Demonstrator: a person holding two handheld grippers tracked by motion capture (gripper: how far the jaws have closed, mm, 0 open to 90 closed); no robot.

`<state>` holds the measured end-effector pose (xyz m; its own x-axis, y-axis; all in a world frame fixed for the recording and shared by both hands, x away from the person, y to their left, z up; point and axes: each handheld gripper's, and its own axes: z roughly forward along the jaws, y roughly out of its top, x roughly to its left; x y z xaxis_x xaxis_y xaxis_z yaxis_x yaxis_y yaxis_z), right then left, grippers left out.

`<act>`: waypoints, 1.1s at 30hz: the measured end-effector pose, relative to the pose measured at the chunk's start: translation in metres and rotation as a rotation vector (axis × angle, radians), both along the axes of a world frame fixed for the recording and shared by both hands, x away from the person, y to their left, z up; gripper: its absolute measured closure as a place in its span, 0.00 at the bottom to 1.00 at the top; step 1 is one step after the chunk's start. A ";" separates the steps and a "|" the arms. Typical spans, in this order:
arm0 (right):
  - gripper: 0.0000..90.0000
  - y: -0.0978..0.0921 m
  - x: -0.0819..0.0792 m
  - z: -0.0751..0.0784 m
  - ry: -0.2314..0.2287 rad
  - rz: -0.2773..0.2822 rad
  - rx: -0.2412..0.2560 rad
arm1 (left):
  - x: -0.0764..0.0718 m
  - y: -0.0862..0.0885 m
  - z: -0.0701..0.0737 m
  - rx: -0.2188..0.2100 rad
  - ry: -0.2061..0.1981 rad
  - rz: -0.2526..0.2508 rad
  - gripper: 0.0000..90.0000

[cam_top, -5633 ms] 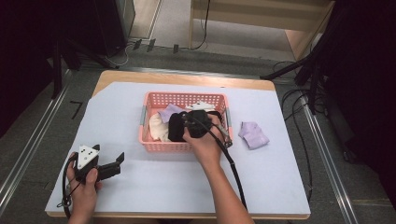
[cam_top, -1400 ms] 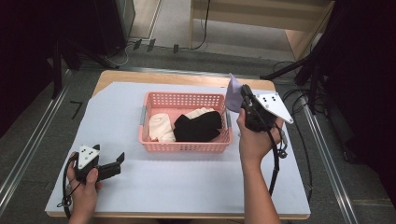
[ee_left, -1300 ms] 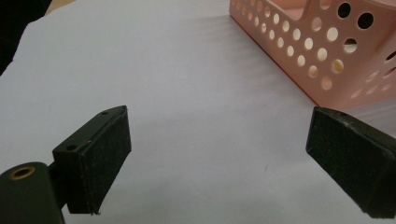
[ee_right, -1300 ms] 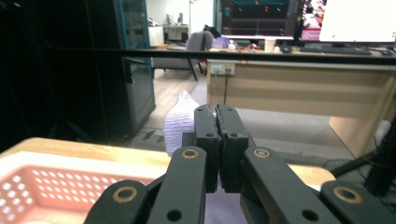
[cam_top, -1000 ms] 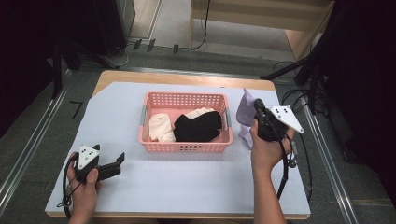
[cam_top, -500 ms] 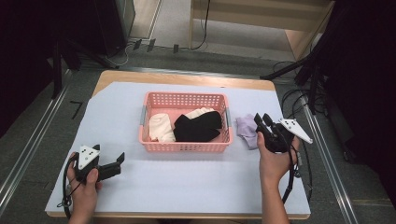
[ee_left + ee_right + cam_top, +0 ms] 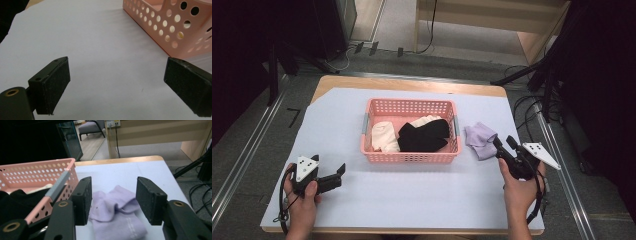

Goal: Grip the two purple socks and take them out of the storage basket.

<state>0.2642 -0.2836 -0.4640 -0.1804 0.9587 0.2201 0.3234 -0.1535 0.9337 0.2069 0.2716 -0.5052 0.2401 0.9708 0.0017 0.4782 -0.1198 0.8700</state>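
A pink perforated basket [image 7: 410,106] sits mid-table and holds black socks [image 7: 424,136] and cream socks [image 7: 383,137]. A lilac sock [image 7: 480,140] lies crumpled on the table just right of the basket. My right gripper [image 7: 503,146] hovers at the sock's near right edge, jaws open and empty; in the right gripper view the lilac sock [image 7: 117,213] lies between and beyond the pads [image 7: 84,197], with the basket [image 7: 37,177] at left. My left gripper [image 7: 340,174] rests open near the front left, pointing at the basket [image 7: 175,25].
A pale blue sheet [image 7: 422,200] covers the wooden table. Cables [image 7: 524,107] and dark stands lie off the right edge, a metal rail [image 7: 242,165] runs along the left. Bare sheet stretches between the two grippers in front of the basket.
My right gripper lifted the lilac sock out of the basket, carried it right and down onto the table, then let go and drew back open. The left gripper has stayed still.
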 end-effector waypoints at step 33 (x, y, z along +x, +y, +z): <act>0.37 -0.070 -0.070 -0.062 0.097 0.008 0.005 | 0.000 0.000 0.000 0.000 0.001 0.000 0.08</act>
